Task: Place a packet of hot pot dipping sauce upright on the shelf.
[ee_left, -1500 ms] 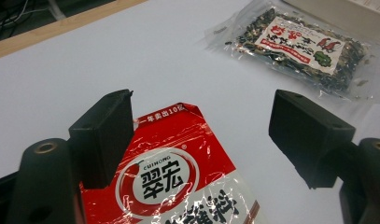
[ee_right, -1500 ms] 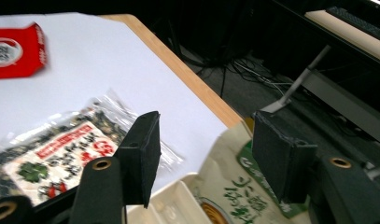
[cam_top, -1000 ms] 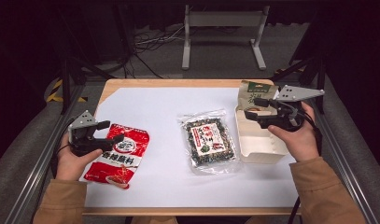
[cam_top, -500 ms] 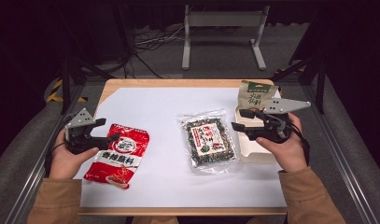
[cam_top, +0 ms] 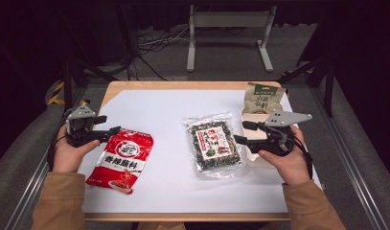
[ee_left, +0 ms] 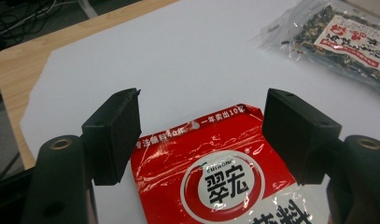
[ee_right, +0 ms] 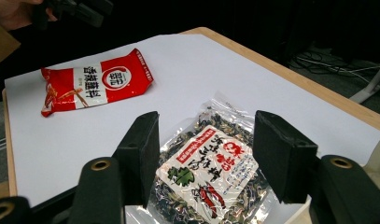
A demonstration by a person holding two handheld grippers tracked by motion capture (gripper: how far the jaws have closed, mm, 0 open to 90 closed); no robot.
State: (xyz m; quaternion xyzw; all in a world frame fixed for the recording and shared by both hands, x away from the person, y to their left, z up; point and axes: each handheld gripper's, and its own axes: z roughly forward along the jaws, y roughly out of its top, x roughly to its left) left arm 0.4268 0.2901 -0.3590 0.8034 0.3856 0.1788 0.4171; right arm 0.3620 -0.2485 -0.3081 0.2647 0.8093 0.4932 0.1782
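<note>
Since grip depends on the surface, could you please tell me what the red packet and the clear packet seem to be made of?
Red packet: seemingly glossy plastic film, judging by its bright creased highlights. Clear packet: transparent, shiny plastic film by the look of it; dark dried contents show through around a printed label, and its edges glint.

Wooden table (cam_top: 135,87) under white sheet (cam_top: 173,115), red packet (cam_top: 121,158) before the left tongs (cam_top: 117,132), clear seaweed packet (cam_top: 214,146) before the right tongs (cam_top: 239,132), beige tray (cam_top: 254,154) beneath them

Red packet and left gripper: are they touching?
Apart. The left gripper view shows the left gripper open, white table between its jaws and the red packet.
</note>
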